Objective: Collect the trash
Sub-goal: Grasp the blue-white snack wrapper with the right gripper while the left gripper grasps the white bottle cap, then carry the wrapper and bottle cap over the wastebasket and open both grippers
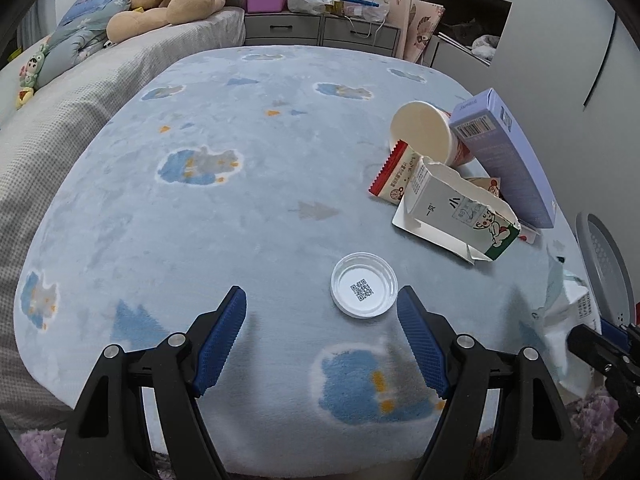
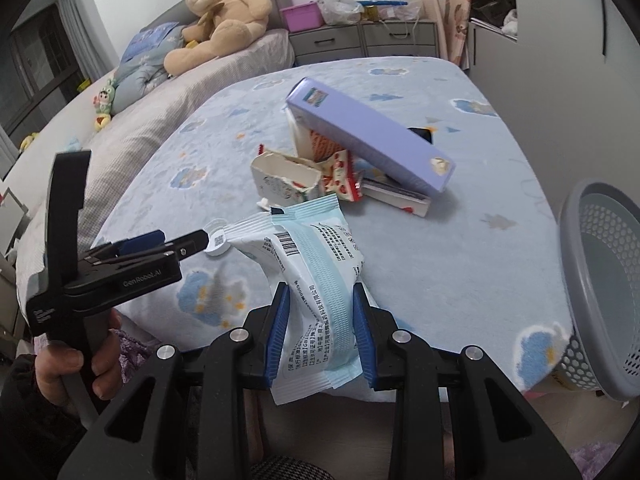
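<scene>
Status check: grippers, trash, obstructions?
Left gripper open, near round white plastic lid. Right gripper shut on pale blue-white wrapper. Grey mesh basket at right, path unobstructed.

The left wrist view sits low at the blanket-covered table's (image 1: 248, 208) near edge, facing across it toward the bed and drawers. The right wrist view looks from the near right corner, close over the table (image 2: 460, 208), facing the same way. Both share the trash pile and far edge.

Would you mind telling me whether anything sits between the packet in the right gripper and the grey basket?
Nothing visible does: the right gripper holds the packet over the blanket, and the basket stands open to its right.
</scene>
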`<state>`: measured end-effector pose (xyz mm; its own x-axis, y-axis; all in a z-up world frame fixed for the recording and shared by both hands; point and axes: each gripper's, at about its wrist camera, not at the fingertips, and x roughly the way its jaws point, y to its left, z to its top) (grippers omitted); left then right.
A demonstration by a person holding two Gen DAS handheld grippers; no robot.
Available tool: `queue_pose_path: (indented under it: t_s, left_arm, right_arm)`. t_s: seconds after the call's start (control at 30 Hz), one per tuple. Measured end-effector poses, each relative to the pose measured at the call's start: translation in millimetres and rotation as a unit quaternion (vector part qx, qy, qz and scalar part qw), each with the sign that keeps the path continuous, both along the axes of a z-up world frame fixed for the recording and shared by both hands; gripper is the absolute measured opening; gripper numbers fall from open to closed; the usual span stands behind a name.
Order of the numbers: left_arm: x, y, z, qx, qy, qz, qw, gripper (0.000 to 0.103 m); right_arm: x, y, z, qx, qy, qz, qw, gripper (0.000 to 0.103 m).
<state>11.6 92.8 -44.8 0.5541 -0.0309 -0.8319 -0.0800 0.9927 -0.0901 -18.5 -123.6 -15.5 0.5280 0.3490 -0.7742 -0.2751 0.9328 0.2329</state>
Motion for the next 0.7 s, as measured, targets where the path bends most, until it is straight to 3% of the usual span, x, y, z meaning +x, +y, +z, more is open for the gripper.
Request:
queue_pose_path:
  t_s: [0.43, 0.53, 0.67, 0.7]
  left_arm:
    - [18, -21, -17, 0.012, 0.017, -0.013, 0.9997, 0.073]
    - [19, -19, -17, 0.013, 0.016, -0.008, 0.9998, 0.063]
    - [18, -17, -15, 0.019, 0.01, -0.003, 0.9998, 0.039]
    - [17, -16, -14, 0.014, 0.009, -0.004, 0.9998, 0.039]
  right_arm:
    - [8, -30, -13, 0.023, 0.009, -0.033, 0.999, 0.031]
    - [8, -33, -15, 0.027, 0.012, -0.037, 0.999, 0.031]
    - [8, -37, -15, 0.033, 0.013, -0.042, 0.998, 0.031]
    - [7, -38, -15, 0.035, 0.013, -0.043, 0.998, 0.031]
